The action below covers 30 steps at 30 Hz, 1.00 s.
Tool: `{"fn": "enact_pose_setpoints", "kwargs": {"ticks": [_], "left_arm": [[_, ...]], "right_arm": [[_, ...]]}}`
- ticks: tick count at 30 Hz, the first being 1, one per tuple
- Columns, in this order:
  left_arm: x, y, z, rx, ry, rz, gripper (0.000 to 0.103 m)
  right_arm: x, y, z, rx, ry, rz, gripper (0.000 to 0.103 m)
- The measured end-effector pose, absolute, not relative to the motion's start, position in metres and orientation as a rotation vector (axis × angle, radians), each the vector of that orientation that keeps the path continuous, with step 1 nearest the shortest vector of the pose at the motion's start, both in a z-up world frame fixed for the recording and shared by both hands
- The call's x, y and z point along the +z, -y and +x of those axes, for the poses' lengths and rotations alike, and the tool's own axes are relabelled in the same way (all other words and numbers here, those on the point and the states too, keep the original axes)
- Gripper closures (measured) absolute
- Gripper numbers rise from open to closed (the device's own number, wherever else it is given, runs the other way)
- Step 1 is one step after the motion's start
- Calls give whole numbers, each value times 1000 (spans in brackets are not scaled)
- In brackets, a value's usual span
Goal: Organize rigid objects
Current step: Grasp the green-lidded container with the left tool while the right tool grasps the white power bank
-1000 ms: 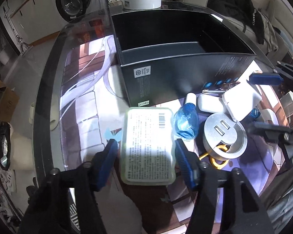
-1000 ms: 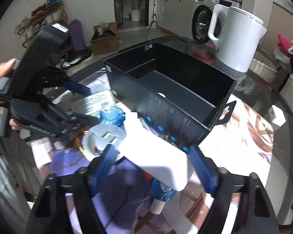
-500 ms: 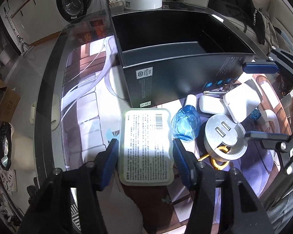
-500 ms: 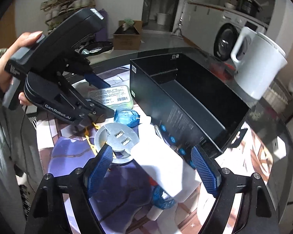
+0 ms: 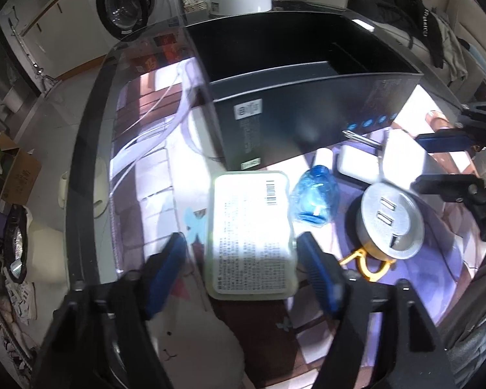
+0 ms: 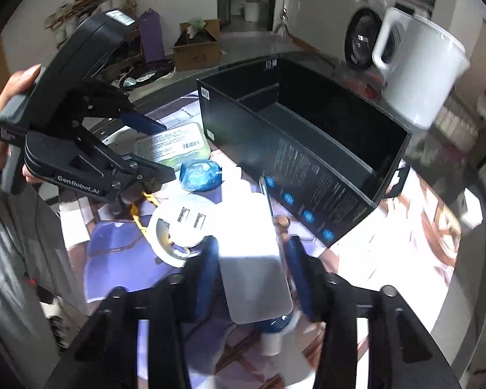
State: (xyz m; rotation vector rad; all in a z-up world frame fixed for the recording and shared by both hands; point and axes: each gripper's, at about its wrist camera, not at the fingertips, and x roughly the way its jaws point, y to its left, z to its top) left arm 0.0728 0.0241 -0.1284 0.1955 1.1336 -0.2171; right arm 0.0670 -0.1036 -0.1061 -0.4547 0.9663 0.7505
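A flat pale green case with a printed label (image 5: 251, 231) lies on the table in front of the open black box (image 5: 307, 120). My left gripper (image 5: 243, 259) is open, its blue pads on either side of the case's near end, not touching it. My right gripper (image 6: 251, 267) is shut on a white block (image 6: 252, 259) and holds it near the box's front wall (image 6: 291, 188). A blue bottle (image 5: 314, 194), a round silver USB hub (image 5: 390, 222) and a small white block (image 5: 356, 165) lie beside the case.
A white kettle (image 6: 418, 71) stands behind the box. A screwdriver (image 6: 265, 191) leans by the box's front. A yellow clip (image 5: 366, 262) lies under the hub. The table's glass edge (image 5: 90, 162) runs down the left. A washing machine (image 5: 123, 6) is beyond.
My right gripper has closed on the white block and moved it nearer the box. My left gripper has opened slightly wider around the green case.
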Motion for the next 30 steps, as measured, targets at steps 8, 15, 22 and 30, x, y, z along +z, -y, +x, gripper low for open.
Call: {"fn": "enact_pose_setpoints", "kwargs": {"ticks": [8, 15, 22, 30], "left_arm": [[-132, -33, 77, -209, -1154, 135, 20], [-127, -16, 73, -273, -1138, 182, 48], [-125, -13, 74, -254, -1115, 214, 47], [-125, -13, 82, -210, -1079, 259, 36]], "right_arm": [[-108, 101, 65, 713, -959, -460, 69], [-111, 103, 68, 704, -965, -443, 50], [-112, 94, 60, 677, -960, -484, 46], [-112, 74, 40, 565, -904, -613, 47]]}}
